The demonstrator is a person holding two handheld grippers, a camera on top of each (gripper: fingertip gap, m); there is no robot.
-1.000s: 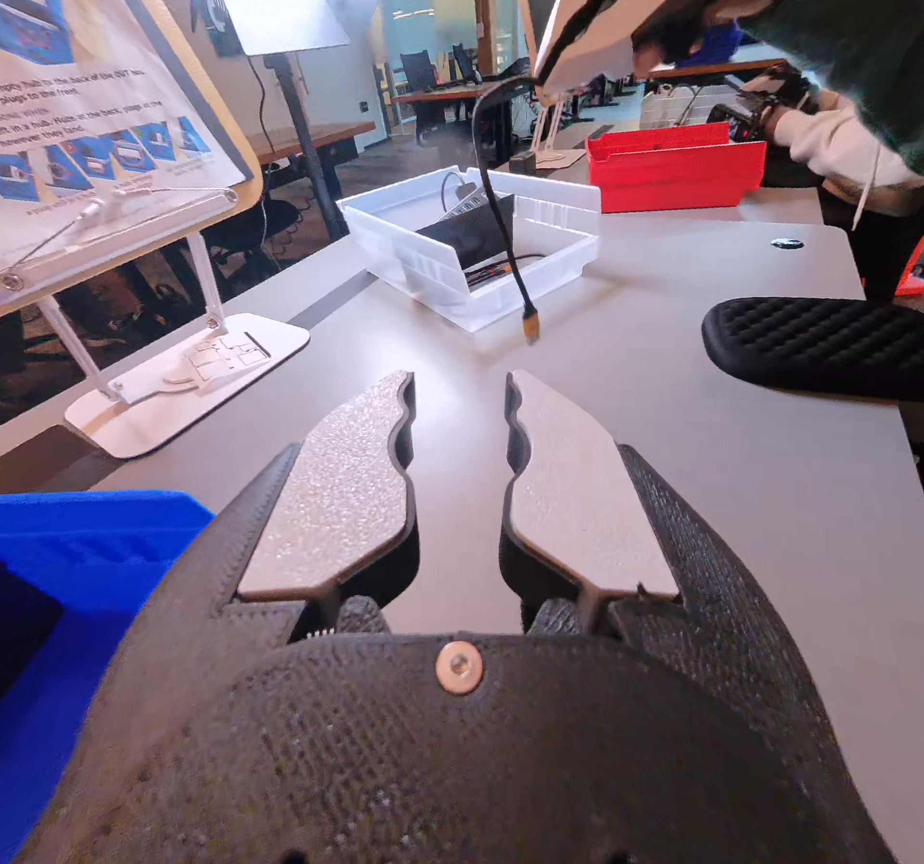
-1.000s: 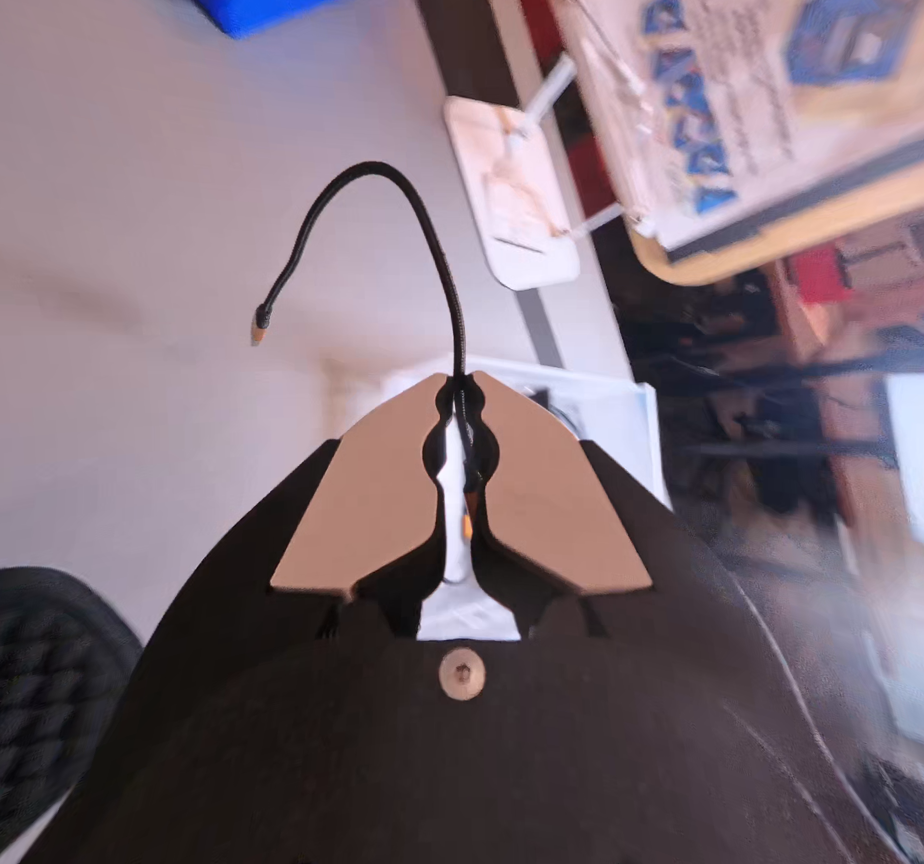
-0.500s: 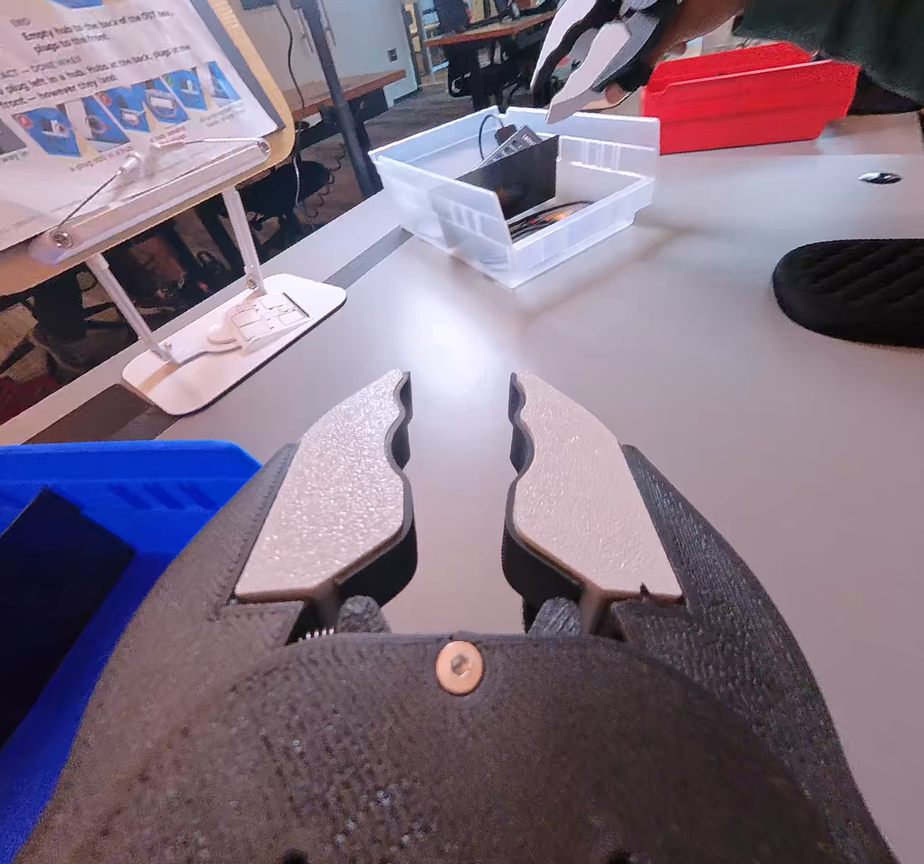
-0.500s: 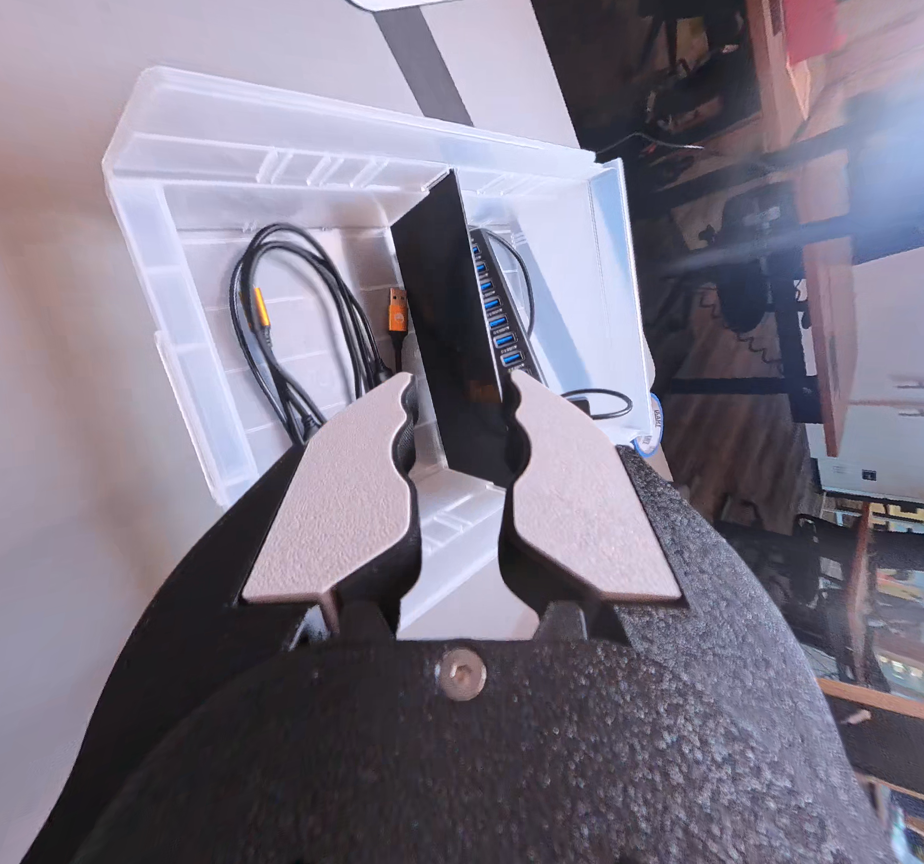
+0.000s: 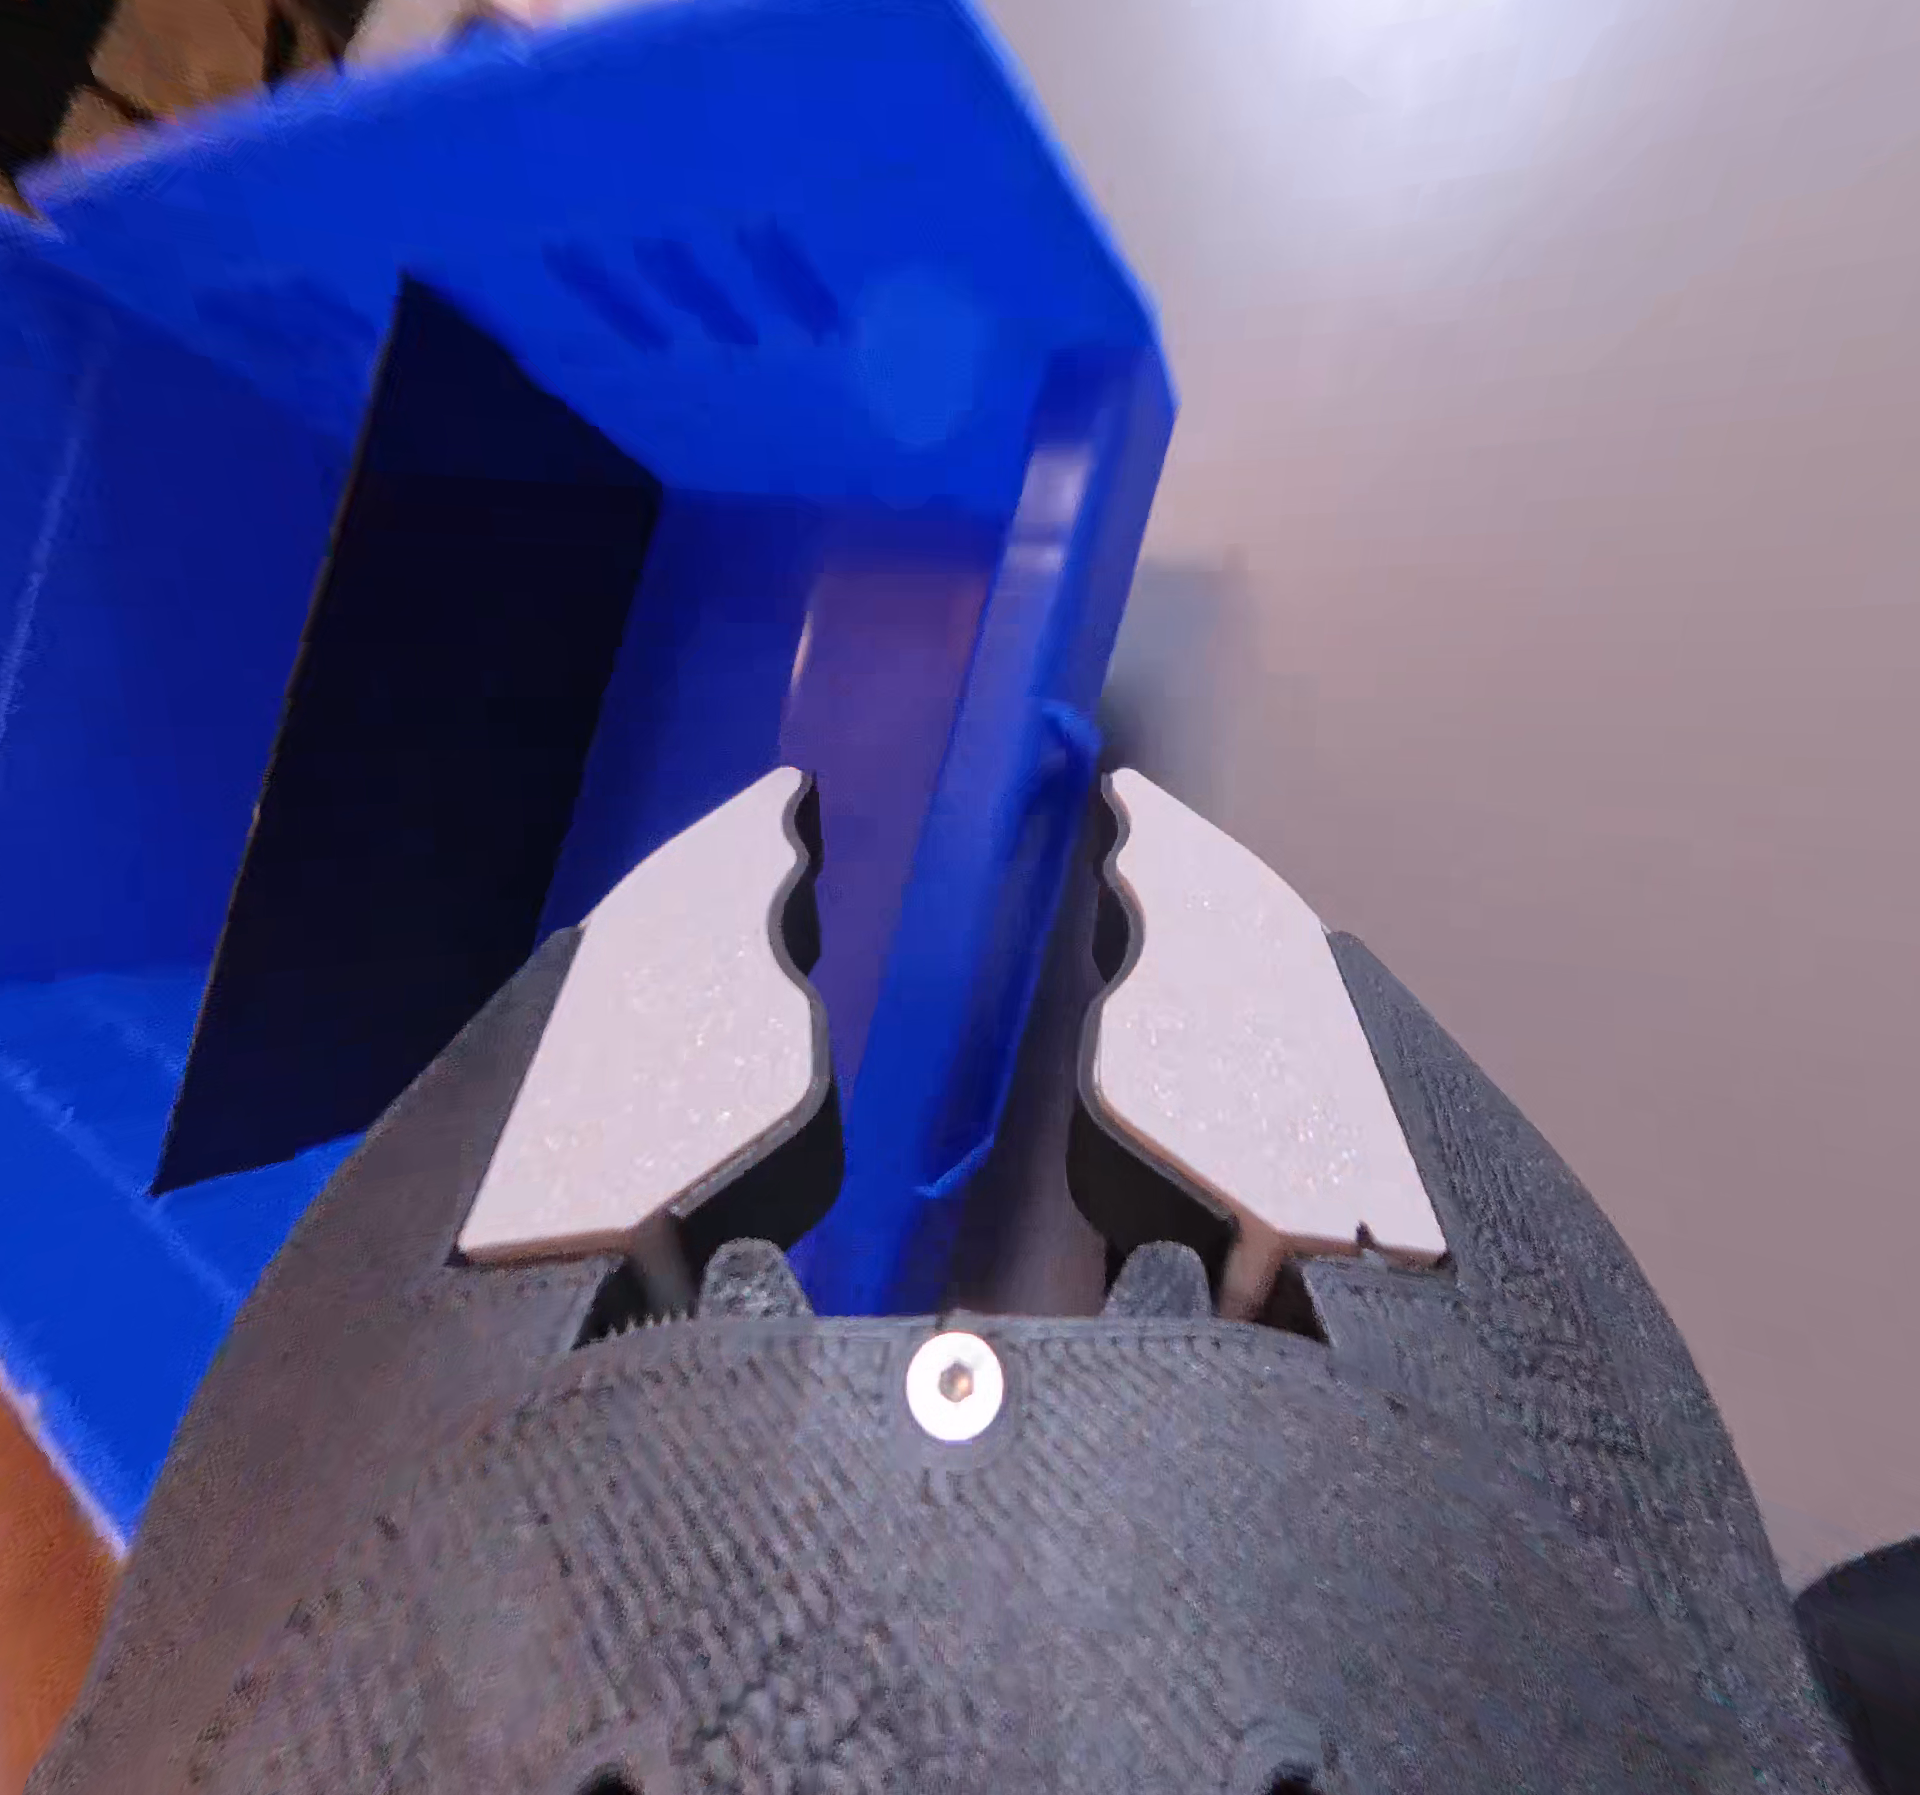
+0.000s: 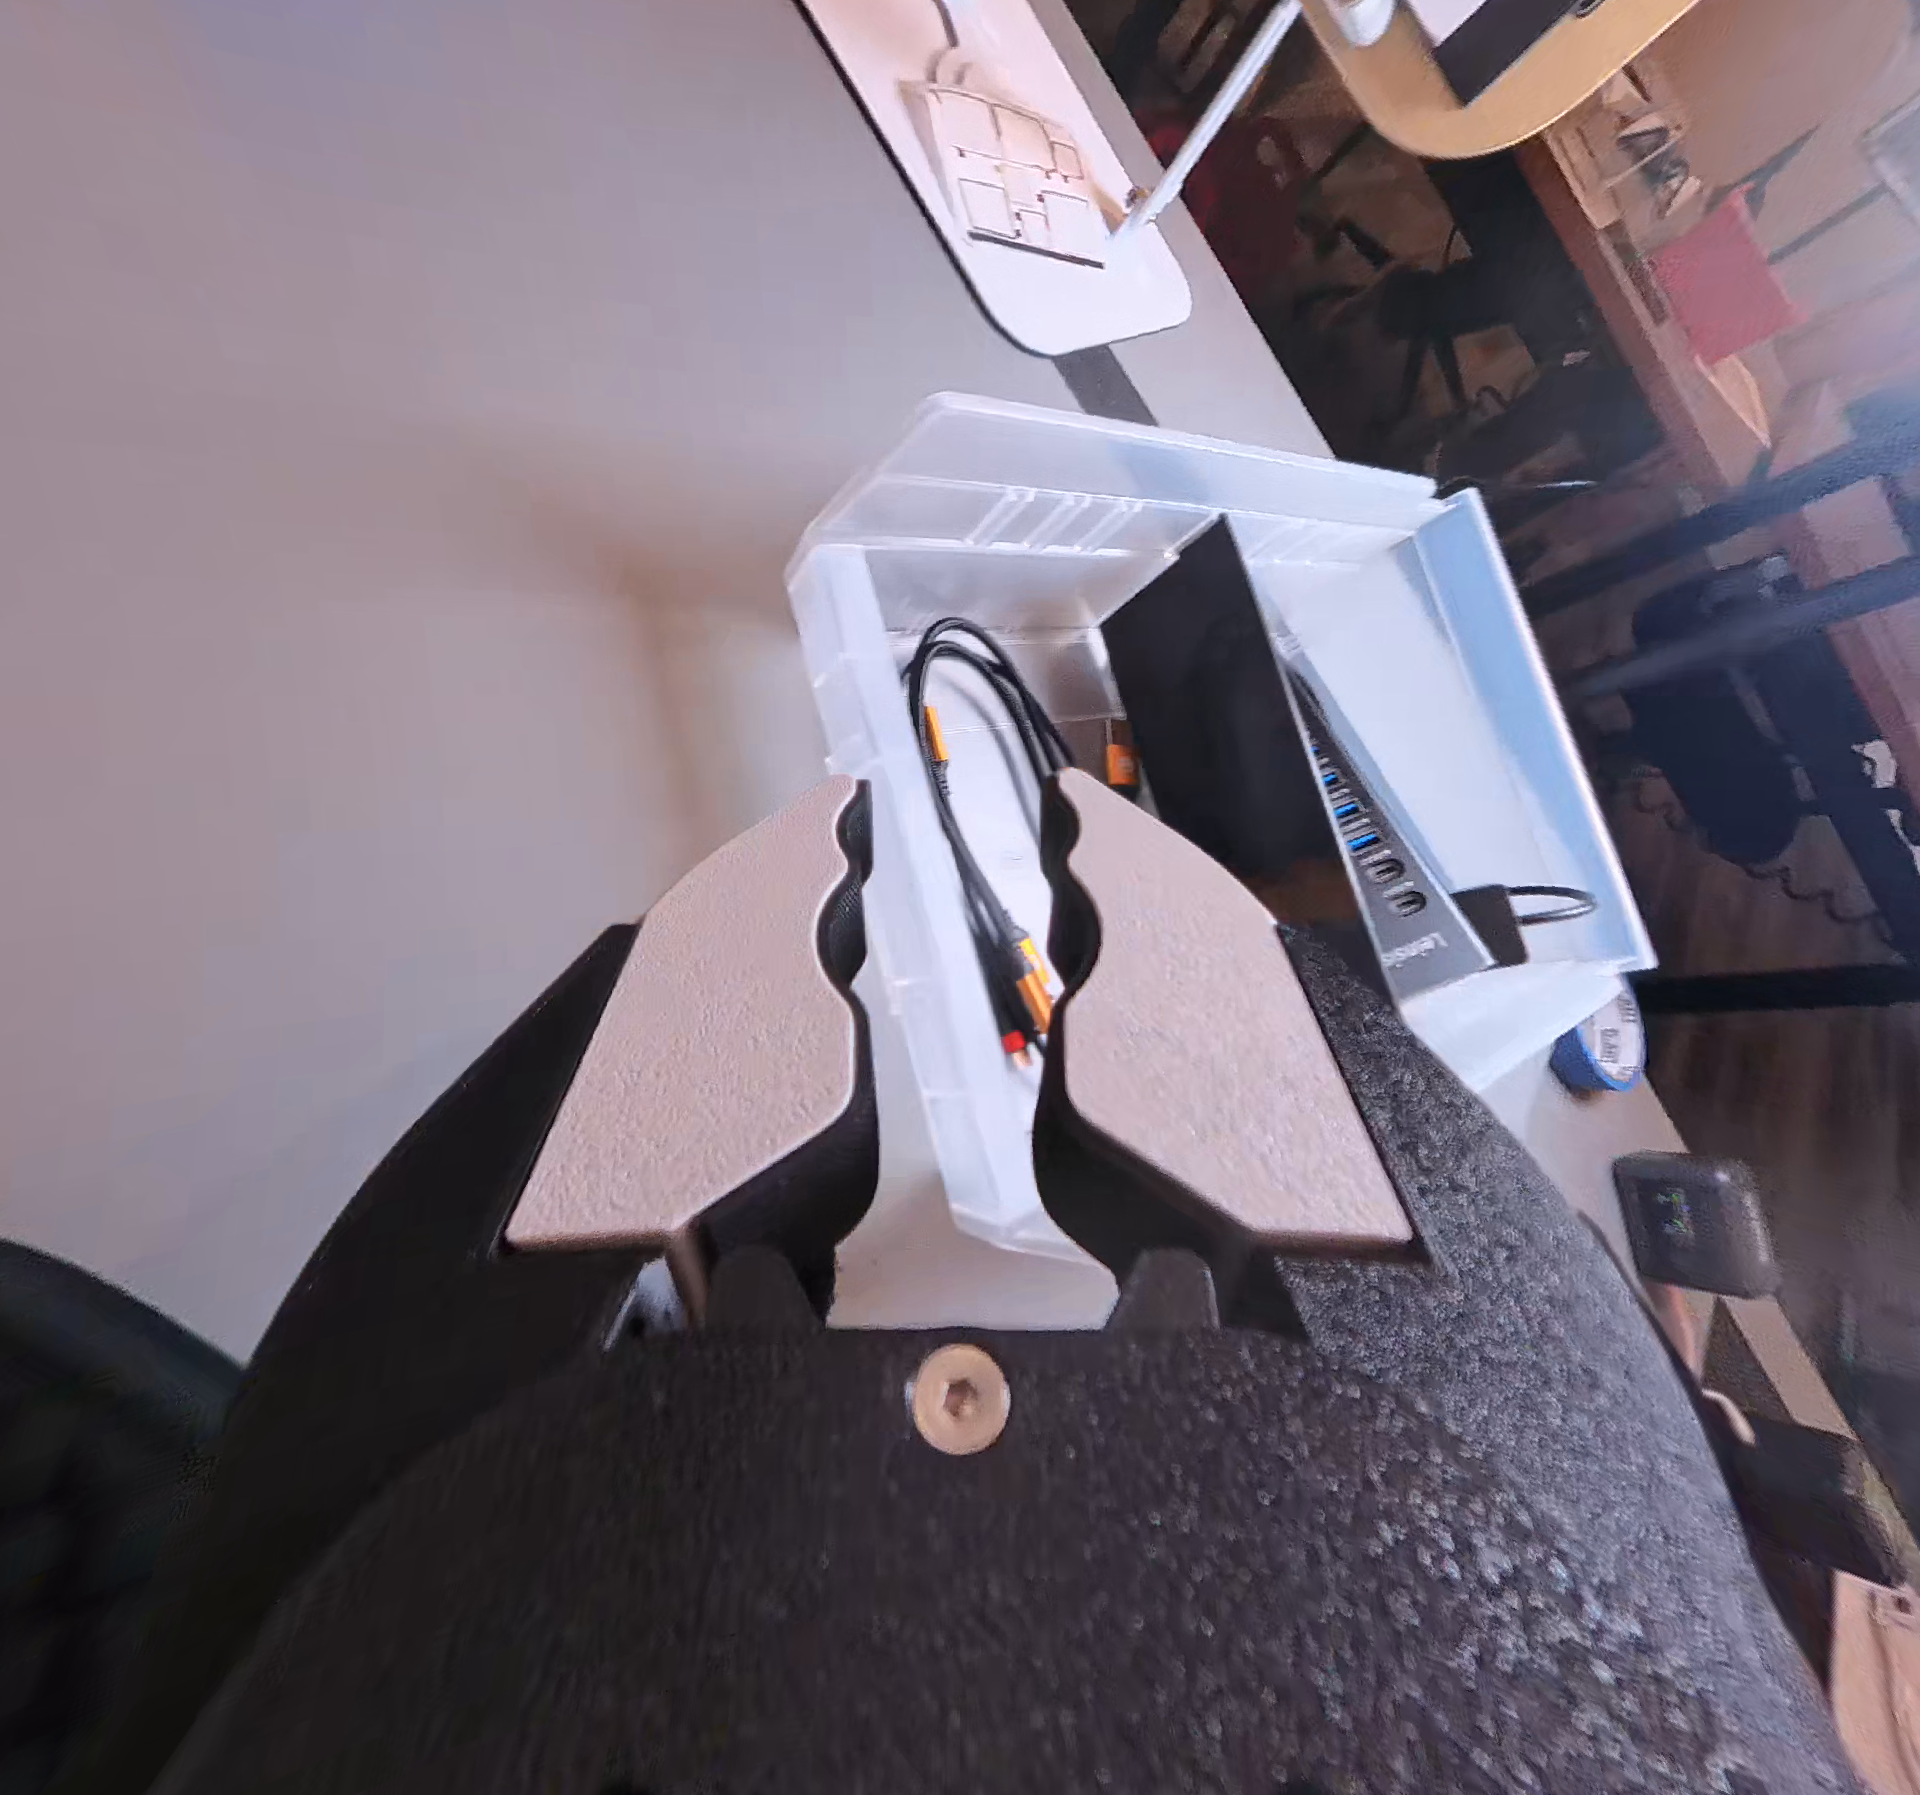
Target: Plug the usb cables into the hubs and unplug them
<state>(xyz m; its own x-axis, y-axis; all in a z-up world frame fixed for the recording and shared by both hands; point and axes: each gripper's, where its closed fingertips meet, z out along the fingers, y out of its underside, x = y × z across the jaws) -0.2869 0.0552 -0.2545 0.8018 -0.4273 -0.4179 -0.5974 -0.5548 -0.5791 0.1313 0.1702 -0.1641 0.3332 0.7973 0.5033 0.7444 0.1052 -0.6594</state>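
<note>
The left gripper [image 5: 956, 789] is right over the blue bin [image 5: 582, 218], and its jaws are open wide. The bin's side wall runs up between them, but the jaws do not seem to be squeezing it. A dark divider [image 5: 436, 737] stands inside the blue bin. That view is a bit blurry.

The right gripper [image 6: 956, 789] is over the clear bin [image 6: 1143, 488] on the pale counter [image 6: 364, 395]. Its jaws are open too, and the bin's near wall sits between them. Inside the clear bin, the black usb cables [image 6: 987, 810] with orange plugs lie in one part. A black divider [image 6: 1195, 696] stands upright in the middle. The grey hub [image 6: 1371, 841] leans in the other part. A white stand base [image 6: 987, 135] rests on the counter nearby.
</note>
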